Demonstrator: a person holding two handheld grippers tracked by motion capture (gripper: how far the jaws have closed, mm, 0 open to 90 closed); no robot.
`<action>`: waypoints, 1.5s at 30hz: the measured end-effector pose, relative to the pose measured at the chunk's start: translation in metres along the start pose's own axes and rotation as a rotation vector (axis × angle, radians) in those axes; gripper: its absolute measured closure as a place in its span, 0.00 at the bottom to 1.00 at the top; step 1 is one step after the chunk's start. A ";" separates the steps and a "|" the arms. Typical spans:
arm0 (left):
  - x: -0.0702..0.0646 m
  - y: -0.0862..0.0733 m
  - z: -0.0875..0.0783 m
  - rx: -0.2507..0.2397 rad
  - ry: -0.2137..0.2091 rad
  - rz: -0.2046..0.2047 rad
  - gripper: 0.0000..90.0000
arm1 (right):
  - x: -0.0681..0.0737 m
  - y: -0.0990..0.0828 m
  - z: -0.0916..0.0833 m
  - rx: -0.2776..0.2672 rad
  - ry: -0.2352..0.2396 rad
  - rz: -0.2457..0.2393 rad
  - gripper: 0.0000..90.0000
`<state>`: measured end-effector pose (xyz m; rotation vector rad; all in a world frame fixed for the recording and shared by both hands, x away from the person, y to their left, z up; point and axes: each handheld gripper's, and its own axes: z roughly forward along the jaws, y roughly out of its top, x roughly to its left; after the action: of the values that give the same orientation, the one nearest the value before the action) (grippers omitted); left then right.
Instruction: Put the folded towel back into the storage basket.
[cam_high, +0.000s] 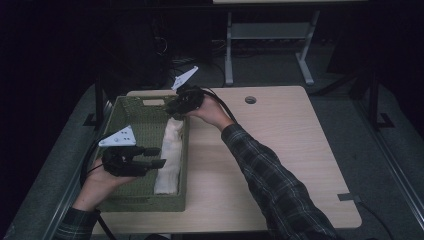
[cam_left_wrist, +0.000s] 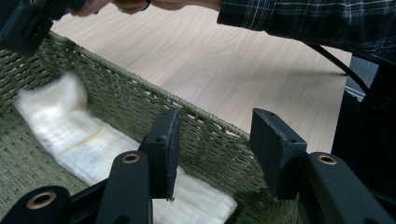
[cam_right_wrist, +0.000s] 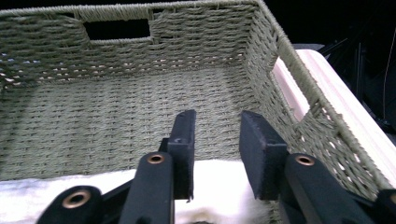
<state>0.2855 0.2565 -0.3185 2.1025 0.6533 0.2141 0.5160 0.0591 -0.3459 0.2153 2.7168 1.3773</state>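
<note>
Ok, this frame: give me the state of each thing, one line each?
white cloth: lying stretched along the basket's right wall, far end raised against the wall, free of both tools.
green woven basket: upright on the table, holding the cloth.
left tool: jaws open, nothing between them, over the basket.
right tool: jaws open above the cloth's far end, not pressing it.

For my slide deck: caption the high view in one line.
Right gripper open over the far end of a white cloth lying in a green woven basket.

room: dark | floor (cam_high: 350, 125): grey | table (cam_high: 280, 150): light wood | second table (cam_high: 270, 30): grey-legged, behind
</note>
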 end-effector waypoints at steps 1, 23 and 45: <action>0.000 0.000 0.000 -0.002 0.000 0.001 0.57 | 0.000 0.000 -0.002 -0.001 0.000 0.007 0.72; -0.039 0.051 0.078 -0.016 0.043 -0.033 0.47 | 0.017 -0.073 -0.105 -0.024 -0.026 0.051 0.59; -0.101 0.042 0.228 0.065 -0.024 0.059 0.34 | 0.054 -0.222 -0.184 -0.007 -0.121 0.178 0.46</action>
<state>0.3030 0.0204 -0.4087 2.1854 0.5924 0.2027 0.4172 -0.2079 -0.4169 0.5341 2.6472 1.3669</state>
